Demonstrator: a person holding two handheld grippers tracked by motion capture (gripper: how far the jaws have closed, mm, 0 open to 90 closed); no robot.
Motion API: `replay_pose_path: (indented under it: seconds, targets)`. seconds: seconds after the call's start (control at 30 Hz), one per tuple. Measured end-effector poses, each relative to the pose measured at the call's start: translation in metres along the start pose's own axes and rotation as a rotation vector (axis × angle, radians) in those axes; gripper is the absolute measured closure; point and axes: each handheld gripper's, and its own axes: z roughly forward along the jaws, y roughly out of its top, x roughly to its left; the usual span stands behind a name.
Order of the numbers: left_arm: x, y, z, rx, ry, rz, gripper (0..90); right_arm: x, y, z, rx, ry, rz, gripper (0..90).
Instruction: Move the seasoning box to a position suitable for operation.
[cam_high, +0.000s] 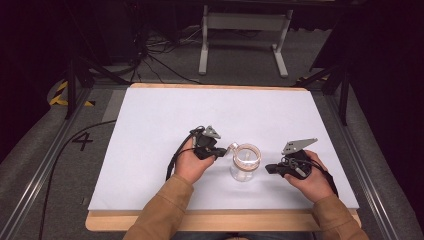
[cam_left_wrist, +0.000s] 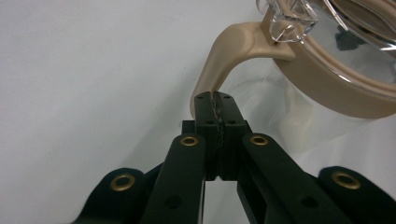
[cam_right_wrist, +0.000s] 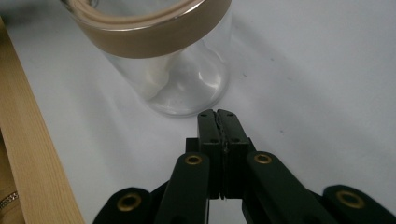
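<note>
High view: even overhead light on the white table surface (cam_high: 165, 115), surroundings fall off to near black at upper left and right corners. Frame is soft, low detail. Short soft shadows only. Left gripper view: bright, flat white background, glare streaks on the clear lid (cam_left_wrist: 345, 28) at upper right; near jaws at the bottom slightly blurred. Right gripper view: glass jar (cam_right_wrist: 168, 60) throws a faint shadow and highlights low on its wall; top edge blurred.

Tan sleeves (cam_high: 165, 207) on both forearms. Black left gripper (cam_left_wrist: 215, 100) and right gripper (cam_right_wrist: 218, 116): brass-ringed rivets, ridged pads, grey triangular plates, black cables, possibly straps at wrists.
</note>
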Motion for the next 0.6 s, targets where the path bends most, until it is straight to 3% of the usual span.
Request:
replay_pose_path:
  seconds: [0.3, 0.6]
  targets:
    - [0.001, 0.003, 0.004, -0.002, 0.014, 0.029, 89.8, 0.002, -0.002, -0.002, 0.000, -0.008, 0.000, 90.0]
    - [0.008, 0.012, 0.015, -0.012, -0.005, 0.059, 89.9, 0.006, -0.013, -0.010, -0.008, -0.029, 0.012, 90.0]
